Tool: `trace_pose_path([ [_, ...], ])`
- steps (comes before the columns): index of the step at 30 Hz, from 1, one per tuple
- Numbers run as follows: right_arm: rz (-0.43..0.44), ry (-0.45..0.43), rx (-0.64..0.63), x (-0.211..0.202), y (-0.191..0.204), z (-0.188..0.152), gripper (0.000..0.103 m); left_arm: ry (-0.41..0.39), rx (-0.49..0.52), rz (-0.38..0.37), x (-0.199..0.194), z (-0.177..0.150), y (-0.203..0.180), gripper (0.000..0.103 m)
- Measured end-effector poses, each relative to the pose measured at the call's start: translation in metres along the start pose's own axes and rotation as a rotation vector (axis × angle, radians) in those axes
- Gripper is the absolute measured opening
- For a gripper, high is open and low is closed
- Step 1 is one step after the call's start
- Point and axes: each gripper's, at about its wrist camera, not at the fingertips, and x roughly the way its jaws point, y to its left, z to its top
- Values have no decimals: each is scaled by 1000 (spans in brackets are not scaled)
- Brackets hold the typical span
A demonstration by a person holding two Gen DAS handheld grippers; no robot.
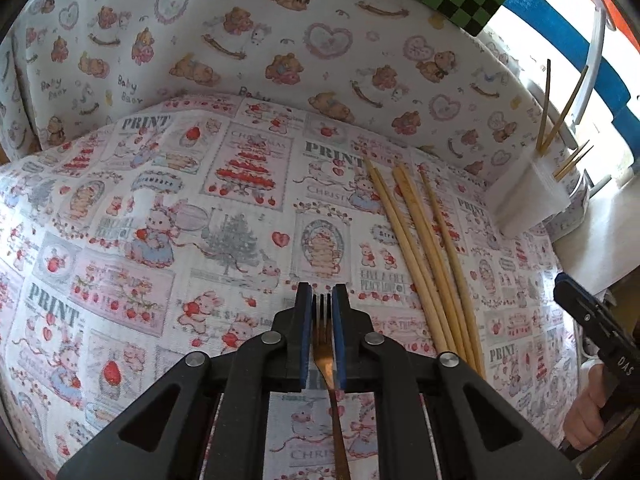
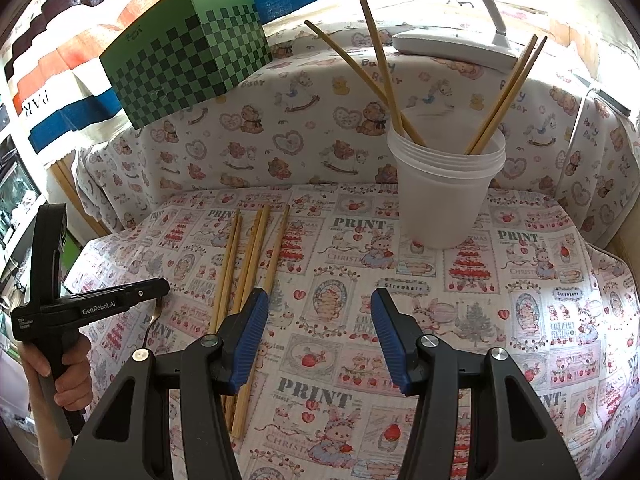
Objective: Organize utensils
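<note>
Fork up, chopsticks split
Copper fork [image 1: 325, 354] is pinched tines-forward; five loose chopsticks [image 2: 250, 264] lie on the printed cloth, four more stand in the white cup [image 2: 444, 184].

Both grippers are built from black plastic linkage arms joined by round silver screws, and ribbed blue pads are fitted on the fingers [image 2: 250, 344]. White "GenRobot.AI" lettering is printed on the left gripper [image 2: 158, 300], with a black pistol handle. "DAS" is marked on the right gripper [image 1: 560, 286].

Chopsticks [image 2: 256, 264], cup [image 2: 444, 192] on tablecloth [image 2: 520, 320]
</note>
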Motion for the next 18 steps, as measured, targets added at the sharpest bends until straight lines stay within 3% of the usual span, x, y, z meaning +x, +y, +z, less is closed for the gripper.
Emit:
trace_pose_path([
  [18,1,11,-17,2,2,1,56,48,-168,-164,0,4,30,9],
])
